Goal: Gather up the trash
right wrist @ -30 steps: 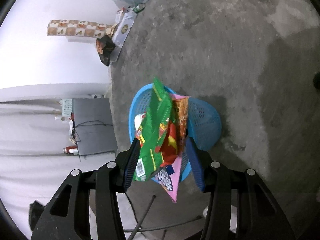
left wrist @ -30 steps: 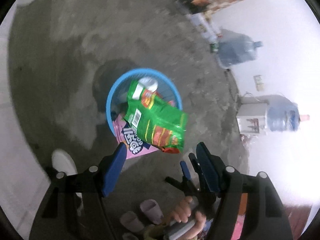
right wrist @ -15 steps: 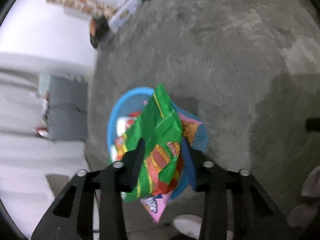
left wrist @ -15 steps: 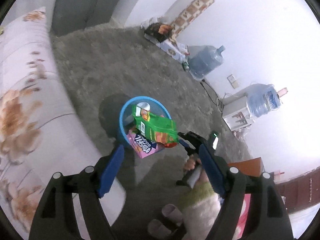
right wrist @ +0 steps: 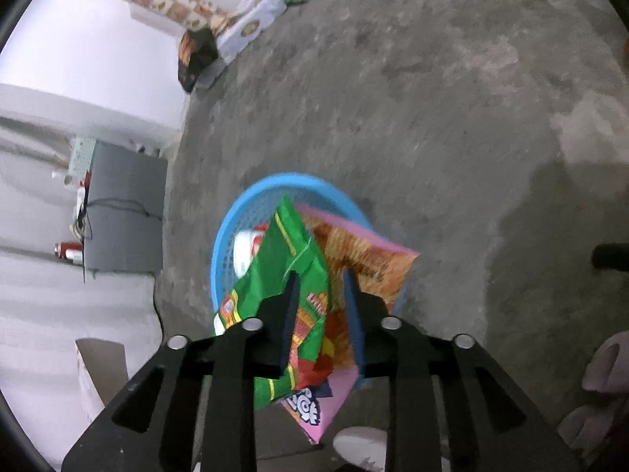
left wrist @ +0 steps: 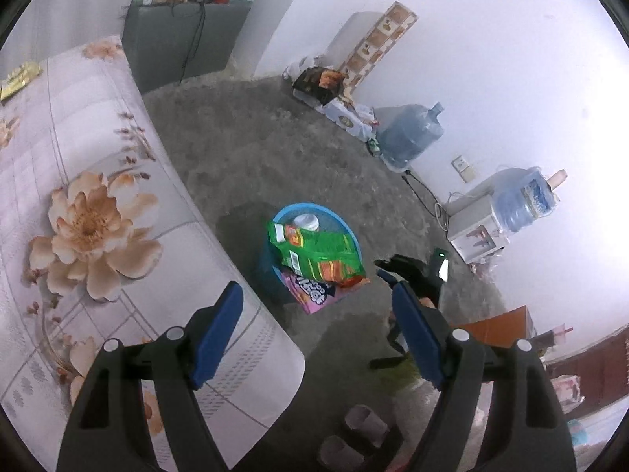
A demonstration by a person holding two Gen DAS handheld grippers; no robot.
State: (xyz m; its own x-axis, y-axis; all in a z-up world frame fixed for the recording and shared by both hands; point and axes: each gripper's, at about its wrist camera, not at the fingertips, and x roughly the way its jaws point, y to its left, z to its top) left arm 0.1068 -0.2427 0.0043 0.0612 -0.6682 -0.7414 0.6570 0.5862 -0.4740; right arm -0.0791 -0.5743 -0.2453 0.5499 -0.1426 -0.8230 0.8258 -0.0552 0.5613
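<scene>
A blue mesh basket [left wrist: 346, 232] [right wrist: 251, 204] stands on the grey floor. A green snack bag [left wrist: 318, 255] [right wrist: 291, 251] lies across its rim, over a pink snack bag [left wrist: 314, 295] [right wrist: 314, 413] that sticks out of the near side. A white container [left wrist: 306, 221] [right wrist: 245, 247] sits inside. My right gripper [right wrist: 320, 275] [left wrist: 387, 269] hovers at the green bag's red corner. Its jaws stand narrow and are opening, with the bag seen in the gap; in the left wrist view the tips are just apart from the bag. My left gripper [left wrist: 316, 289] is open and holds nothing, high above the basket.
A floral-covered cushion [left wrist: 98, 196] fills the left. A grey cabinet [left wrist: 177, 43], boxes, a water jug [left wrist: 409, 133] and a dispenser [left wrist: 475, 232] line the walls. Pale slippers [left wrist: 354, 432] [right wrist: 357, 444] are near the person's feet.
My left gripper rose and pulled back, so the basket looks smaller and the floral cushion came into view. My right gripper's jaws narrowed around the green bag, which settled lower onto the basket.
</scene>
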